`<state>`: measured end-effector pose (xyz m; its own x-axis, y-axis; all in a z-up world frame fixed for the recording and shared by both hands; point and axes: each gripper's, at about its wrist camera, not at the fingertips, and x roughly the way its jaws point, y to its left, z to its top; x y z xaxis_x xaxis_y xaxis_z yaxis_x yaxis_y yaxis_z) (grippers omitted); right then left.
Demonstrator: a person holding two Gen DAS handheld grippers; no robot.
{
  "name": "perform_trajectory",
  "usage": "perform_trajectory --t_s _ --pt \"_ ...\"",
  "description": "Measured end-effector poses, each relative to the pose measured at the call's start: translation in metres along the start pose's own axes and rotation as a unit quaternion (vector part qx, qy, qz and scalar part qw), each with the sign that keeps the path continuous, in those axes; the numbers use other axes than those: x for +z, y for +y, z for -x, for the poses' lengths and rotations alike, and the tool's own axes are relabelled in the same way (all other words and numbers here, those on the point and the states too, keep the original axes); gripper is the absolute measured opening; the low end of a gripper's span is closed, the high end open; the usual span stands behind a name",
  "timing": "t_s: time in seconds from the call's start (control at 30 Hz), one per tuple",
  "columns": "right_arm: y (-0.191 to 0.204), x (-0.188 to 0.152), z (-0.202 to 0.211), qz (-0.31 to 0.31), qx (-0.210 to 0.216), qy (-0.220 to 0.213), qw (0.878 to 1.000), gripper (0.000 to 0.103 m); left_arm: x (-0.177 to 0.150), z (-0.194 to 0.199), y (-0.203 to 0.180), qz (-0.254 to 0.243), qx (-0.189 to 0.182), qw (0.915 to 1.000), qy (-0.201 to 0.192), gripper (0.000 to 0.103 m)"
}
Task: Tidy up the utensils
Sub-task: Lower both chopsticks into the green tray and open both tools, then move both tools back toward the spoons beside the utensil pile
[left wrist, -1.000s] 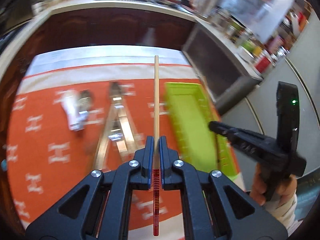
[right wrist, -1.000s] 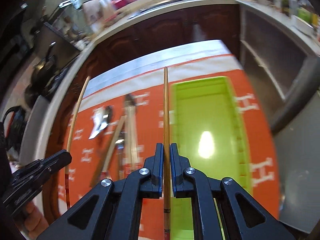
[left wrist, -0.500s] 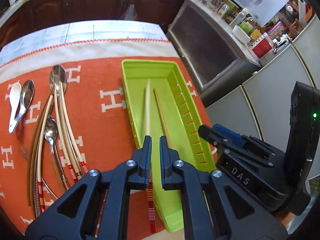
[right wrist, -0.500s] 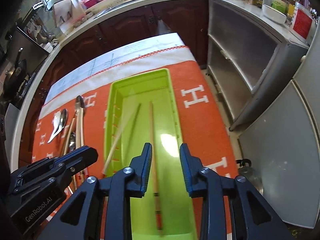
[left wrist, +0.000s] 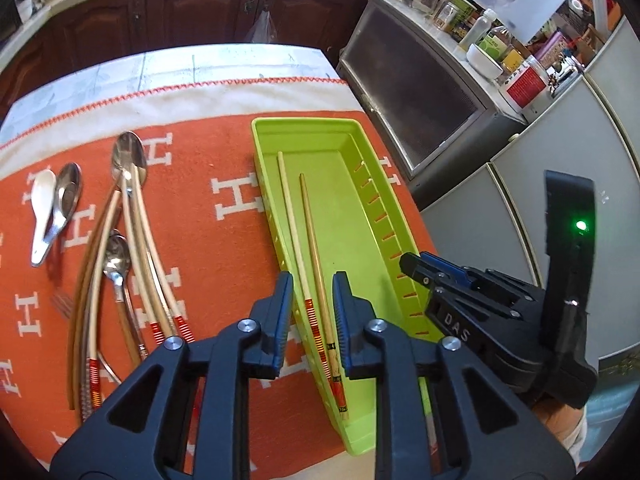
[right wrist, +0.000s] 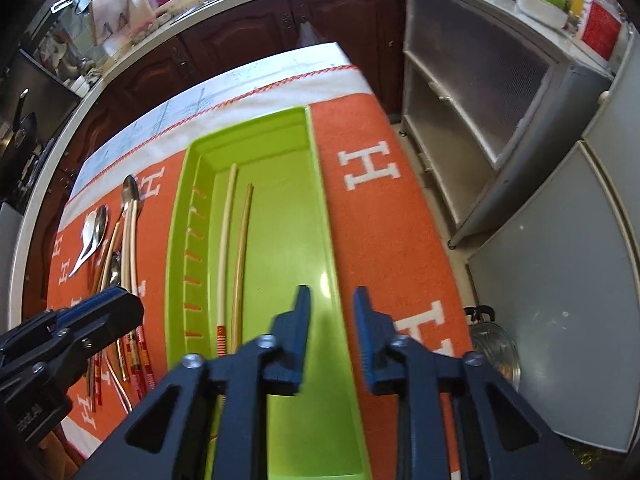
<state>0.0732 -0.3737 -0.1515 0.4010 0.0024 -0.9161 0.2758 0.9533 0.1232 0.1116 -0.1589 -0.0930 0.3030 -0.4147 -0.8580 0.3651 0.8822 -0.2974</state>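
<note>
Left wrist view: one green tray (left wrist: 362, 168) on the orange cloth (left wrist: 224, 240), holding two chopsticks (left wrist: 310, 232) side by side. Four spoons (left wrist: 128, 160) left of it. Left hand-held gripper (left wrist: 313, 300) just opening, right hand-held gripper (right wrist: 333, 312) just closing, both apart and empty.

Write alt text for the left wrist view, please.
Two chopsticks lie side by side in a green tray on an orange cloth; the open left tool hangs above them, holding nothing. Spoons and more chopsticks lie on the cloth to the left, and the right tool shows at the right.
</note>
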Motion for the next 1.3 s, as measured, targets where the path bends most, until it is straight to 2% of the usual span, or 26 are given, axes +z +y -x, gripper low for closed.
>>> perform_trajectory --t_s 0.1,0.27,0.43,0.53,0.6,0.7,0.8,0.93,1.1,1.3 --pt "0.006 -0.003 0.000 0.011 -0.013 -0.010 1.000 0.010 -0.007 0.009 0.007 -0.002 0.013 0.9999 -0.002 0.017" --pt "0.015 -0.009 0.002 0.021 -0.005 -0.008 1.000 0.009 -0.017 0.026 0.028 0.008 0.038 0.9991 -0.016 0.017" --pt "0.021 -0.013 0.000 0.020 -0.006 0.002 1.000 0.009 -0.030 0.054 0.047 -0.004 0.070 0.9961 -0.053 0.017" --pt "0.024 -0.015 -0.004 0.018 -0.005 0.013 1.000 0.011 -0.035 0.072 0.058 -0.008 0.075 0.9950 -0.066 0.019" --pt "0.024 -0.016 -0.008 0.015 -0.005 0.022 1.000 0.012 -0.038 0.082 0.070 0.001 0.068 0.9960 -0.058 0.030" --pt "0.022 -0.016 -0.008 0.001 -0.007 0.028 1.000 0.017 -0.046 0.096 0.086 0.012 0.075 0.9947 -0.069 0.043" --pt "0.023 -0.015 0.004 -0.003 -0.026 0.010 1.000 0.026 -0.053 0.113 0.099 0.020 0.083 0.9924 -0.088 0.048" --pt "0.031 -0.014 0.031 0.002 -0.038 -0.015 0.999 0.027 -0.062 0.131 0.114 0.040 0.087 0.9901 -0.103 0.050" --pt "0.070 -0.018 0.071 0.039 -0.014 -0.050 0.998 0.028 -0.072 0.148 0.126 0.044 0.113 0.9855 -0.119 0.050" --pt "0.128 -0.027 0.100 0.084 0.047 -0.065 0.993 0.033 -0.083 0.158 0.141 0.051 0.134 0.9819 -0.124 0.050"
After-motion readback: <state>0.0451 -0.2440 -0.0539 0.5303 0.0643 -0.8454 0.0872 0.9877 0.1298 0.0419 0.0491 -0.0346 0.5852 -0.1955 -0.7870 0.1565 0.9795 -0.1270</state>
